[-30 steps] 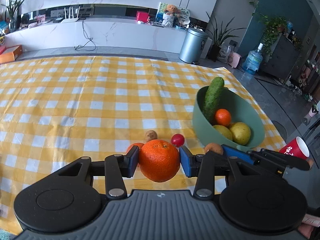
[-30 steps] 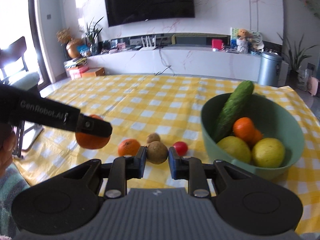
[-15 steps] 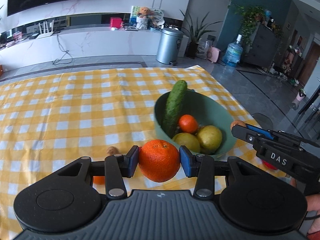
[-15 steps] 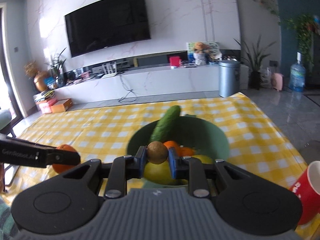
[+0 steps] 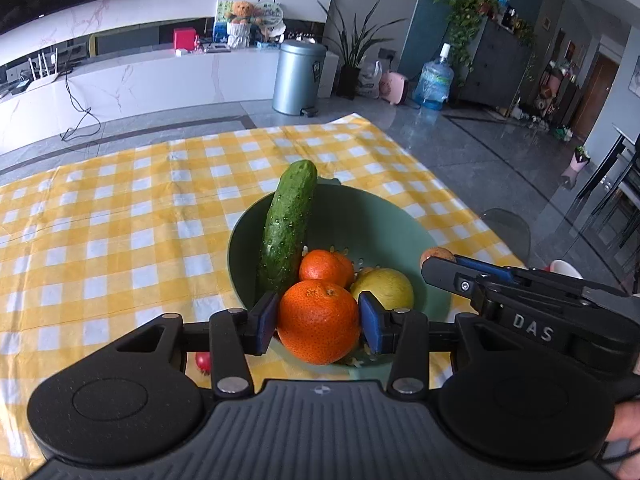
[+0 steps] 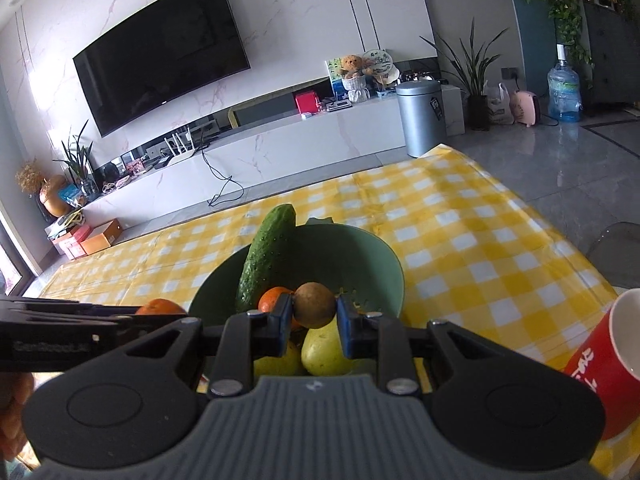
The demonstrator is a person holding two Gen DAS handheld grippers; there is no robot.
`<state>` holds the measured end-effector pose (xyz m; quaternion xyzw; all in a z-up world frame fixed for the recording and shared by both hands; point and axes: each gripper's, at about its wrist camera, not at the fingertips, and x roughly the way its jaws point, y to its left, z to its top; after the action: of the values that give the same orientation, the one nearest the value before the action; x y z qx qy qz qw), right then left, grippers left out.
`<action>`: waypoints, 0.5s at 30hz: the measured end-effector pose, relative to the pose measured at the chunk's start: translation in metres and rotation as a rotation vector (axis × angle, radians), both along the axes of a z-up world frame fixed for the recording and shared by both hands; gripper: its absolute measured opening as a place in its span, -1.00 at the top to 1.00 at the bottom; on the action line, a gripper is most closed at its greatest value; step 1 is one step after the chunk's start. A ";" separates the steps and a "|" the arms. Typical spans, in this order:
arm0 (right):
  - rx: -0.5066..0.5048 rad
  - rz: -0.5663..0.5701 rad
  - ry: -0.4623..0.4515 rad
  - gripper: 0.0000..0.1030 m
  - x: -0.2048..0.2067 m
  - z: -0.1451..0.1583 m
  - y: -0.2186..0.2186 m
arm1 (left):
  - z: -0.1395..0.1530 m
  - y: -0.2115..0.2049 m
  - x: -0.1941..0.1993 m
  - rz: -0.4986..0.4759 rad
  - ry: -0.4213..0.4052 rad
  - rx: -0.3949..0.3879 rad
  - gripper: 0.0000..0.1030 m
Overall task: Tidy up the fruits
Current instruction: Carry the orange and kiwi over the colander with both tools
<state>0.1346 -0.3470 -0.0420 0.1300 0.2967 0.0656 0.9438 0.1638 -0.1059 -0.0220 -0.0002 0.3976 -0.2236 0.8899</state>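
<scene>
Round orange mandarin (image 5: 319,322), clamped between the blue pads of the left gripper (image 5: 319,323), hangs over the near rim of the green plastic colander bowl (image 5: 404,220), stem dimple up. Right gripper (image 6: 314,318) pinches a small brown round fruit (image 6: 314,305) above the bowl. Long green cucumber (image 5: 287,226) leans inside, upper tip past the far rim.

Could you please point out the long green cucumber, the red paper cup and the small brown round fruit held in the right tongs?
Long green cucumber (image 5: 287,224): left wrist view, mid-body.
Red paper cup (image 6: 600,364): right wrist view, outer wall.
Small brown round fruit (image 6: 314,305): right wrist view, front face.
</scene>
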 end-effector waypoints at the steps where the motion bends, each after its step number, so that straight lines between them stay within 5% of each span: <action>1: -0.001 0.003 0.001 0.60 0.003 -0.001 0.001 | -0.002 0.000 0.003 0.004 0.004 0.001 0.04; 15: -0.003 0.084 0.109 0.60 0.039 -0.026 0.018 | -0.024 0.002 0.036 -0.007 0.060 0.042 0.04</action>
<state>0.1741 -0.3294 -0.0684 0.1193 0.3529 0.0977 0.9229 0.1995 -0.1037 -0.0459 0.0133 0.4288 -0.2181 0.8766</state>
